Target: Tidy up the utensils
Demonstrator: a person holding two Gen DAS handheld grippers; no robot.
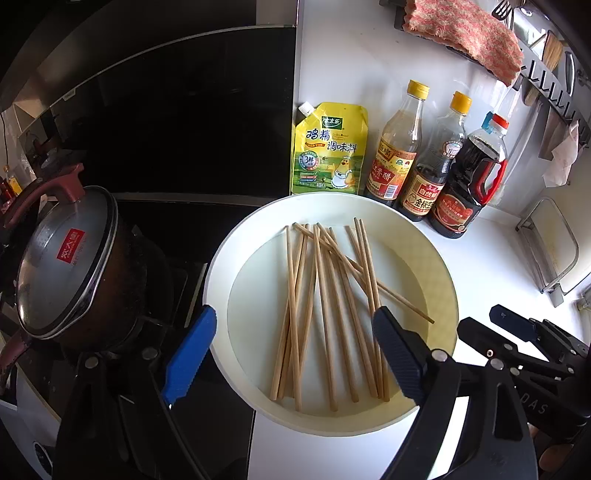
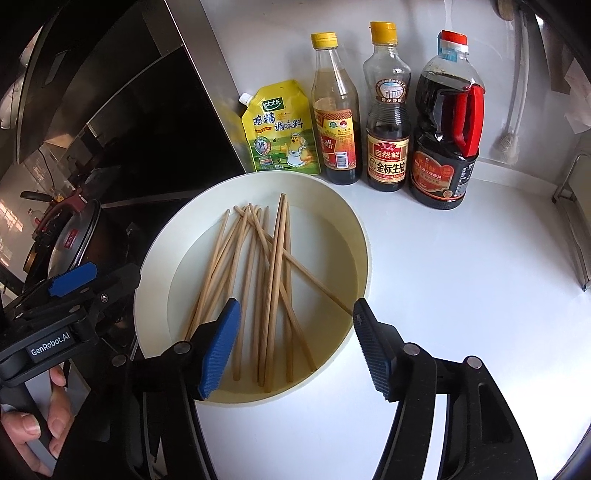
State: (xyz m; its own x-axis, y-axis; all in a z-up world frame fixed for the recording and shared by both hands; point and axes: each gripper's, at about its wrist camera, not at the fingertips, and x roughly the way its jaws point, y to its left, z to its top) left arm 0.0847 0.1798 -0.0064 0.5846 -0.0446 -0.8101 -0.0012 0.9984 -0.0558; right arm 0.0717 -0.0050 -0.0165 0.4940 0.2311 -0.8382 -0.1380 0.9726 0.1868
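Note:
Several wooden chopsticks (image 1: 325, 306) lie loose and crossed in a round white basin (image 1: 417, 236) on the white counter; they also show in the right wrist view (image 2: 266, 280), in the basin (image 2: 354, 229). My left gripper (image 1: 295, 314) is open and empty, hovering over the basin's near left part, with one finger outside the rim. My right gripper (image 2: 295, 306) is open and empty over the basin's near edge. The right gripper also shows at the right of the left wrist view (image 1: 517, 325). The left gripper shows at the left of the right wrist view (image 2: 74, 280).
A yellow seasoning pouch (image 1: 328, 147) and three sauce bottles (image 1: 424, 158) stand behind the basin against the wall. A lidded pot (image 1: 66, 266) sits on the black stove to the left. A wire rack (image 1: 550, 243) stands at the right. A cloth (image 1: 465, 33) hangs on a hook rail.

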